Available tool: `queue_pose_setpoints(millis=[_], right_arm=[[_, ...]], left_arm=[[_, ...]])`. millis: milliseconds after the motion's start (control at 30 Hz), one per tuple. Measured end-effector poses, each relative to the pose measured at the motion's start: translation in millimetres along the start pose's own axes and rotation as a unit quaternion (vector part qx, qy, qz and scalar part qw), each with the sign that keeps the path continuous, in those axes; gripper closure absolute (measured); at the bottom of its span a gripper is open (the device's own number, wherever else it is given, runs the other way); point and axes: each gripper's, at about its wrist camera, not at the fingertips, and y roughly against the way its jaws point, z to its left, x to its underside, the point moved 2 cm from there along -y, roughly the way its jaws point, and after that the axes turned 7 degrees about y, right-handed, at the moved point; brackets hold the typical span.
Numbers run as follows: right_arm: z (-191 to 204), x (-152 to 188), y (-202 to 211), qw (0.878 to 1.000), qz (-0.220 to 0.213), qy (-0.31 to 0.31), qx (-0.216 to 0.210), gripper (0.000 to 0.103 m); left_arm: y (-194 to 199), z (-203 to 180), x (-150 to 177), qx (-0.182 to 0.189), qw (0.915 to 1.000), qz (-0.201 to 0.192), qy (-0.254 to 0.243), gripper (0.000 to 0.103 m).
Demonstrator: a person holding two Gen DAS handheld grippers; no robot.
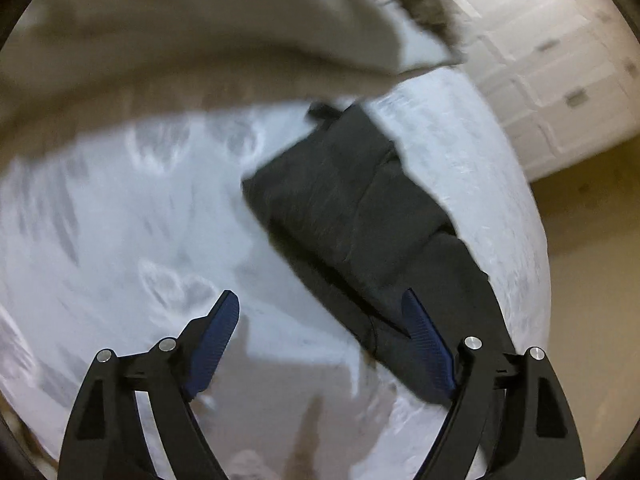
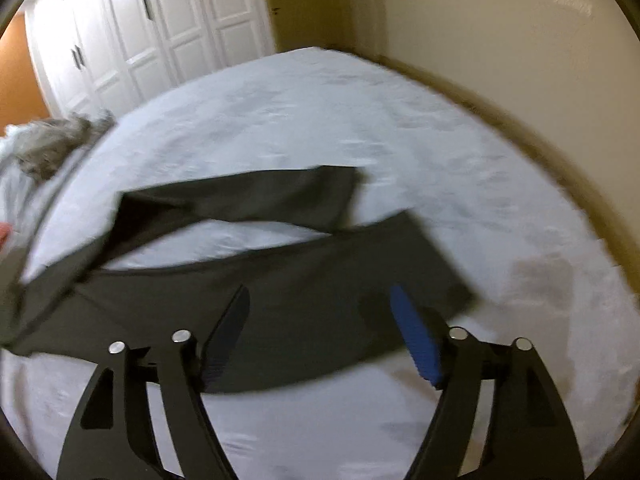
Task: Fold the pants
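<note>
2 legs of the pants [image 2: 280, 280] lie splayed on the bed [image 2: 400, 140]; both grippers, left [image 1: 320, 344] and right [image 2: 320, 332], gape wide, holding nothing; best pinch 1 cuff squarely, lay leg on leg; only the left view shows a grey blanket [image 1: 180, 32].

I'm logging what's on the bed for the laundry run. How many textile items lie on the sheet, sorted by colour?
Dark, near black: 1, the pants, spread out with the two legs apart.
Grey: 1, a fuzzy blanket or throw bunched at the bed's edge.
Beige-grey: 1, a large cloth, too blurred to identify.
Total: 3, all on the white sheet.
</note>
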Motion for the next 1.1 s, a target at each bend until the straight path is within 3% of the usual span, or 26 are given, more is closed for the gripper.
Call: queue_pose_setpoints(millis=[133,267,333,367,400,433,467,500,667,733,800,900,967,1033,1067,1100], right_arm=[[8,-20,-36,0.999,0.015,-0.034,0.015,0.015],[-33,-41,-68,0.992,0.021,-0.104,0.062,0.015],[-51,-41,-92,0.987,0.054,-0.135,0.075,0.016],[-56,-38,-104,0.984,0.069,-0.145,0.07,0.022],[-56,-35,-112,0.984,0.08,-0.148,0.062,0.045],[-53,-36,-113,0.985,0.08,-0.137,0.075,0.05],[-51,-39,-111,0.986,0.075,-0.129,0.075,0.088],[-52,-49,-104,0.988,0.067,-0.137,0.026,0.098],[-61,-115,-11,0.995,-0.035,-0.091,-0.011,0.099],[-71,-127,18,0.997,-0.056,-0.058,0.011,0.103],[-89,-116,17,0.992,-0.031,-0.007,0.126,0.103],[-131,-68,-8,0.983,0.045,-0.032,0.176,0.102],[-140,-45,-8,0.985,0.045,-0.055,0.159,0.099],[-133,-33,-8,0.991,0.041,-0.074,0.103,0.095],[-127,-30,-11,0.993,0.036,-0.079,0.079,0.08],[-116,-28,-17,0.994,0.035,-0.075,0.065,0.049]], left_arm=[[-26,-3,-5,0.022,0.9985,0.033,0.037,0.022],[-30,-16,-18,0.042,0.9986,0.02,0.026,0.027],[-28,-21,-21,0.033,0.9993,0.012,0.009,0.051],[-28,-22,-22,0.022,0.9997,0.011,-0.002,0.062],[-30,-22,-23,0.006,0.9999,0.009,-0.01,0.084],[-33,-21,-24,-0.011,0.9997,0.009,-0.018,0.093],[-34,-19,-27,-0.016,0.9996,0.011,-0.019,0.094],[-34,-17,-28,-0.014,0.9996,0.015,-0.017,0.095],[-26,-30,-40,-0.014,0.9982,0.033,-0.047,0.096],[-29,-36,-43,-0.021,0.9973,0.036,-0.061,0.095],[-33,-36,-42,-0.041,0.9959,0.029,-0.075,0.095],[-37,-31,-34,-0.053,0.9932,0.023,-0.101,0.094],[-36,-30,-33,-0.052,0.9929,0.018,-0.106,0.093],[-36,-29,-34,-0.053,0.9933,0.019,-0.101,0.091],[-36,-28,-34,-0.054,0.9936,0.02,-0.097,0.091],[-37,-27,-35,-0.054,0.994,0.021,-0.093,0.09]])
